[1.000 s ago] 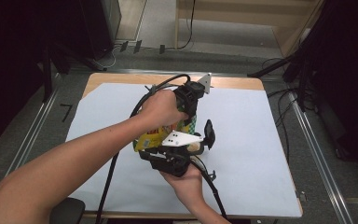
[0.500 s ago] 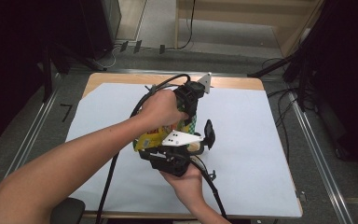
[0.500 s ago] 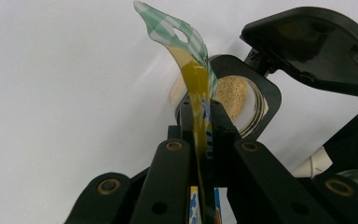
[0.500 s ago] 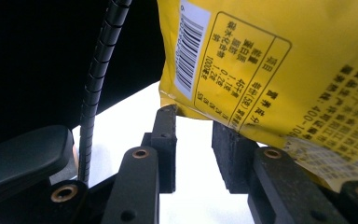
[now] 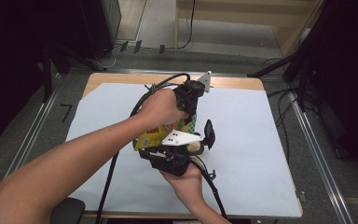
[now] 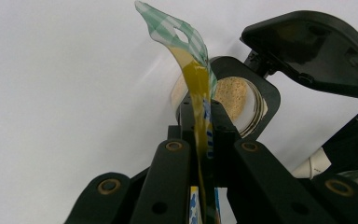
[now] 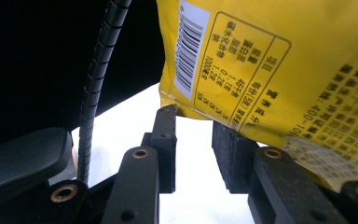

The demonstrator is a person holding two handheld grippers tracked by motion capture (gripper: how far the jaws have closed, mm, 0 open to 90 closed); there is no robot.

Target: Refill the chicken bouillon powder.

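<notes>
A yellow snack bag (image 5: 153, 138) with a green-checked top stands on the white sheet, mostly covered by the hands. My left gripper (image 5: 186, 115) comes down onto it from above. In the left gripper view the left gripper (image 6: 200, 106) is shut on the bag's thin top seam (image 6: 193, 70), which sticks up past the jaws. My right gripper (image 5: 165, 151) sits at the bag's near side. In the right gripper view the right gripper (image 7: 193, 127) has its jaws apart with bare table between them. The bag's printed back (image 7: 270, 60) hangs just over the jaw tips.
A round tan disc in a black ring (image 6: 235, 100) with a black flap (image 6: 307, 46) lies just beyond the bag. The left gripper's ribbed cable (image 7: 95, 79) runs past the right jaws. The white sheet (image 5: 256, 140) covers the wooden table; dark stands and cables surround it.
</notes>
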